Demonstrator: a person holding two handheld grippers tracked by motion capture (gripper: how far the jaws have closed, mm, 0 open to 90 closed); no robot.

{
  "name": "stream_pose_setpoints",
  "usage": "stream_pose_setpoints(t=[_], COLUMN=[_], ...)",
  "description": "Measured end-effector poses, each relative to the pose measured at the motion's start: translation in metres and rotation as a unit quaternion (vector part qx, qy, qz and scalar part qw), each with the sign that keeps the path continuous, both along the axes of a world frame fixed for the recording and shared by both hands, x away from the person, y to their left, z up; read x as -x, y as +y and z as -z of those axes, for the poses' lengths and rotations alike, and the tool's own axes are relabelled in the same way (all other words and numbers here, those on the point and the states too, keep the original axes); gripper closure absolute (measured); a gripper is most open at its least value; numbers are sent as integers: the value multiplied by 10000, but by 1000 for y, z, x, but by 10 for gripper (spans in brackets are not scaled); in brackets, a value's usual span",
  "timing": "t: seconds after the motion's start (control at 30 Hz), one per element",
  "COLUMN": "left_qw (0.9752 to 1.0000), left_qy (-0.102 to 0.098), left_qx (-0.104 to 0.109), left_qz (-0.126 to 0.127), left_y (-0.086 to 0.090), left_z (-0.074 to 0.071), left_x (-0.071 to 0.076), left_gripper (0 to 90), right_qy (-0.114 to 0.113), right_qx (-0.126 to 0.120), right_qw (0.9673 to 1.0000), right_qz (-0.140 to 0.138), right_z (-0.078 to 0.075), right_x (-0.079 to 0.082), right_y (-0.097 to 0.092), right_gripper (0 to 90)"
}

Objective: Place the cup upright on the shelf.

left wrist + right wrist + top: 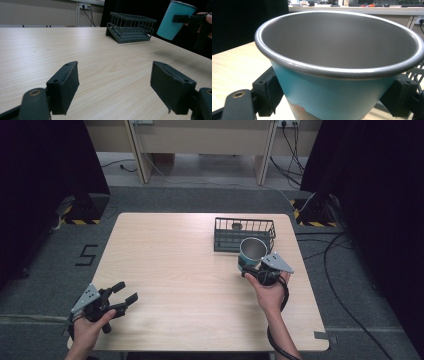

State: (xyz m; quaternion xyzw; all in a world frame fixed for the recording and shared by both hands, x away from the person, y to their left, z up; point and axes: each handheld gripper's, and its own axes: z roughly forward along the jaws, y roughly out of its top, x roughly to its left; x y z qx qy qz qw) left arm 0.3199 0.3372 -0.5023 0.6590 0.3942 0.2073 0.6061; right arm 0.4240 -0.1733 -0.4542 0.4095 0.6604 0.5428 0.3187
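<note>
The teal cup (251, 253), clamped by its sides in the right claw (248, 268) and carried clear of the tabletop (180, 270) just near of the wire basket (244, 234) at far right, tilts mouth-up, calling for lowering into it, while the left claw (125, 298) rests wide open, empty, near left.

A black figure "5" (87, 255) is marked on the grey carpeted floor, just left of the light wooden bench (175, 270).
</note>
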Motion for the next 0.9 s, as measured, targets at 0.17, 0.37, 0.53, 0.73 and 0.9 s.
stream_pose_setpoints(t=[0.17, 0.37, 0.53, 0.73, 0.9], left_qw=[10000, 10000, 10000, 10000, 10000], left_qy=[-1, 0, 0, 2, 1], left_qx=[7, 13, 19, 13, 26], left_qz=[4, 6, 6, 9, 13], left_y=[0, 0, 0, 0, 0], left_z=[0, 0, 0, 0, 0], left_x=[0, 0, 0, 0, 0], left_gripper=[225, 227, 227, 227, 227], right_qy=[-16, -35, -22, -33, -64], right_qx=[3, -32, -92, -99, -125], right_qw=[10000, 10000, 9999, 9998, 9998], right_qz=[35, 86, 137, 146, 166], right_z=[-4, -7, -11, -14, -19], right_x=[-4, -9, -14, -18, -22], right_y=[0, -2, -2, -2, 0], right_gripper=[176, 176, 176, 177, 177])
